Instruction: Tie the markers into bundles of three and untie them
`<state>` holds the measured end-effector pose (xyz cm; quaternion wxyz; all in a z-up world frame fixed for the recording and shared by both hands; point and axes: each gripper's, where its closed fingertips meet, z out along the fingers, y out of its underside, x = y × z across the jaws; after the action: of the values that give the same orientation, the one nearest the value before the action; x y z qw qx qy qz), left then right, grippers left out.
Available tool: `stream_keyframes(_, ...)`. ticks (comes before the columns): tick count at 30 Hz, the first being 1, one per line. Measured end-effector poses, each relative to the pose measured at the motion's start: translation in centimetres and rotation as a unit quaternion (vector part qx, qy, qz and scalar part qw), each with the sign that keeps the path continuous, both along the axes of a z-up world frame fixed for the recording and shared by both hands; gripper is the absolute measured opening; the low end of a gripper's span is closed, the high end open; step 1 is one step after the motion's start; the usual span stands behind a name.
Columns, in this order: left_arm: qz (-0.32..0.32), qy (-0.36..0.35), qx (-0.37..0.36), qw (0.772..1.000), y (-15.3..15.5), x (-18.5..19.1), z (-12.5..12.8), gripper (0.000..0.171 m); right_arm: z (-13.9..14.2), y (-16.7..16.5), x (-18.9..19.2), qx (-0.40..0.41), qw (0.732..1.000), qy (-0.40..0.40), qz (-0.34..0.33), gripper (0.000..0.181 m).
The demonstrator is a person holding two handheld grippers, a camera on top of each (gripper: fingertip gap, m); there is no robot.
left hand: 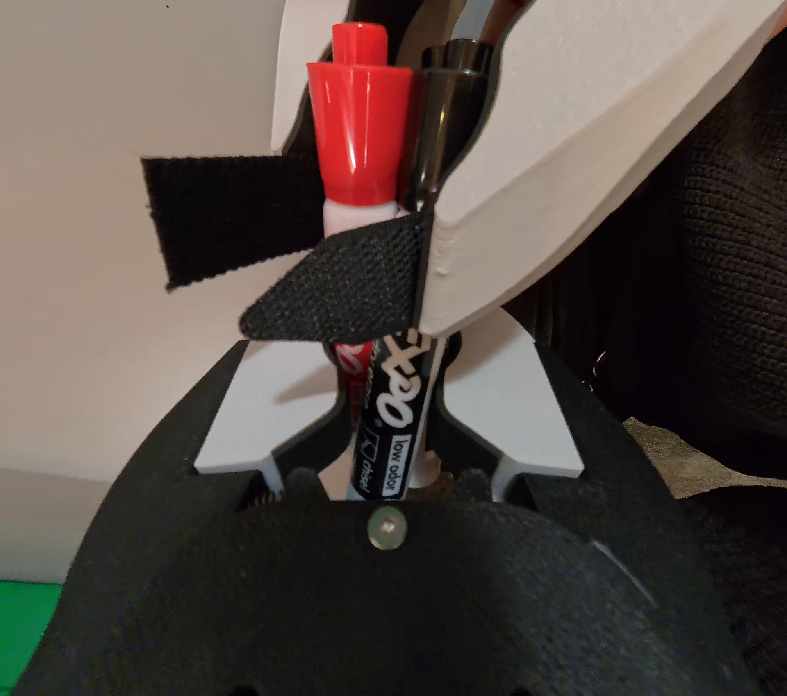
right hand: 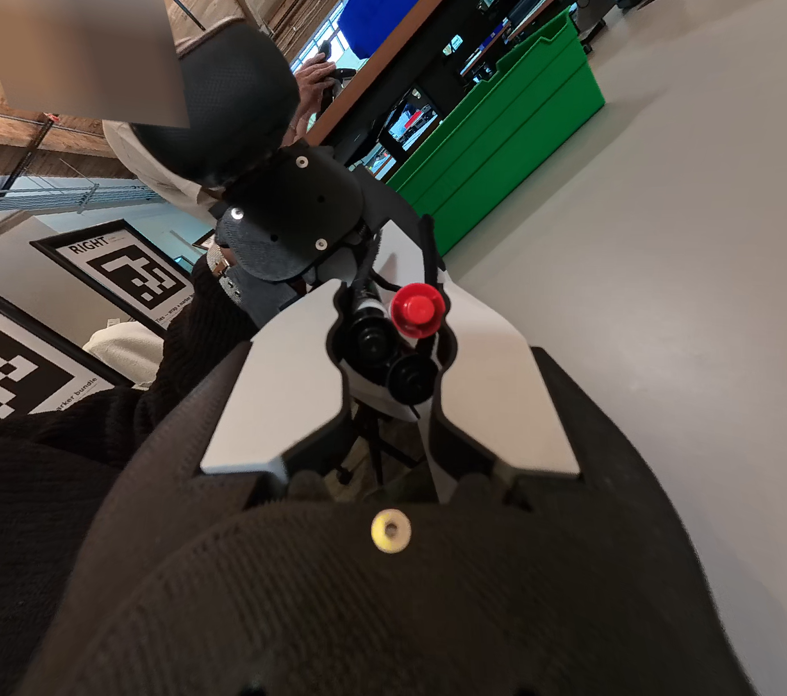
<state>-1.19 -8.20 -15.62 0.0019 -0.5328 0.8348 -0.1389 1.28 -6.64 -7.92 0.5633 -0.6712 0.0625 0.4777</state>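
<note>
So in the left wrist view the left gripper (left hand: 389, 390) has its white fingers (left hand: 238, 420) squeezed in on the barrels of a bundle of dry-erase markers (left hand: 383, 411), which stick up away from the camera. Closest to the lens is the black-labelled barrel; next to it is a red-capped white marker (left hand: 360, 130), and a glossy black cap (left hand: 447, 122) sits just right of the red one. A black woven hook-and-loop strap (left hand: 336, 292) runs across the front of the bundle just above the fingertips, with its fuzzy free end (left hand: 230, 220) sticking out to the left. The big white fingers of the right gripper (left hand: 511, 182) come in from the top and right, and one of them is pressed right against the strap and the black cap.

From the right wrist view, the right gripper (right hand: 394, 339) is clamped on the cap ends of the same bundle: one red cap (right hand: 417, 309) and two black caps (right hand: 383, 348) poke out between its fingers. Behind that is the left gripper's black body (right hand: 294, 216), then a pale grey counter (right hand: 639, 292), a green plastic crate (right hand: 502, 148) further back, and framed black-and-white marker signs (right hand: 127, 267) off to the left.
</note>
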Motion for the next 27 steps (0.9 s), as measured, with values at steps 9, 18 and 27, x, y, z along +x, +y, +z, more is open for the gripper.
stream_keyframes(9, -0.001, 0.0, 0.01, 1.0, 0.1, 0.1, -0.1, 0.043, -0.2, 0.0, 0.2, -0.017, 1.0, 0.012, 0.003, 0.039)
stream_keyframes(18, -0.003, 0.01, 0.017, 1.0, 0.1, -0.1, -0.4, 0.042, -0.9, -0.3, -0.1, -0.059, 0.997, -0.018, 0.034, 0.04)
stream_keyframes(27, -0.002, 0.01, 0.015, 1.0, 0.1, -0.2, -0.3, 0.042, -1.2, -0.7, 0.3, -0.063, 0.99, -0.115, 0.043, 0.049)
